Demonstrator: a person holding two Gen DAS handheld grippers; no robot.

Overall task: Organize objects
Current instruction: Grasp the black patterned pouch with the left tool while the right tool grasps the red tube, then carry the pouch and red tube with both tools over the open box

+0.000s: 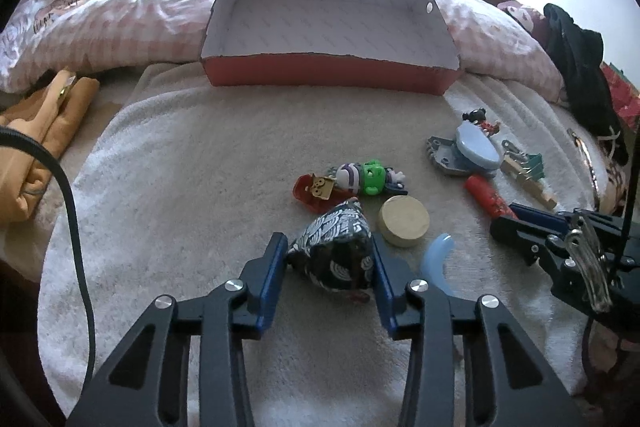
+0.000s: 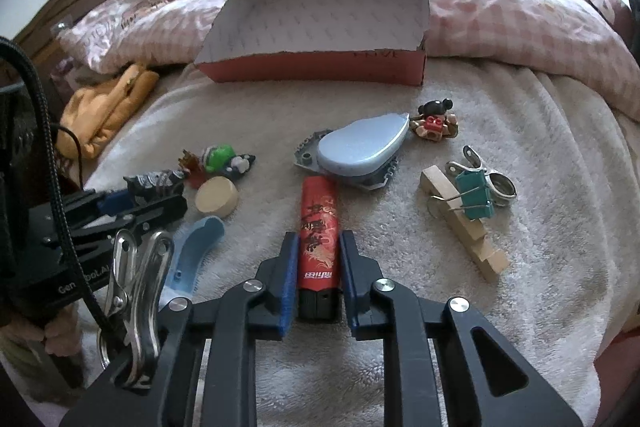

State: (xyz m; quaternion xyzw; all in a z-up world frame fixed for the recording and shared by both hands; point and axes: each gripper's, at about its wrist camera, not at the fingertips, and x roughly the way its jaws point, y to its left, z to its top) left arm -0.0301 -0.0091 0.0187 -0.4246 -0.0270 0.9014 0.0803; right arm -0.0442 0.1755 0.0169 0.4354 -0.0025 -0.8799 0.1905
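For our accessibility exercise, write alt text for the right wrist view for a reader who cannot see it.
The right gripper has its jaws closed on a red lighter lying on a white towel. Small toys, a wooden disc and a green binder clip lie scattered around, with an open red box behind.

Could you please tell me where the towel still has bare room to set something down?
The strip between the box and the toys is bare, as is the towel left of the pouch. Around the blue case, clip and wooden disc it is crowded.
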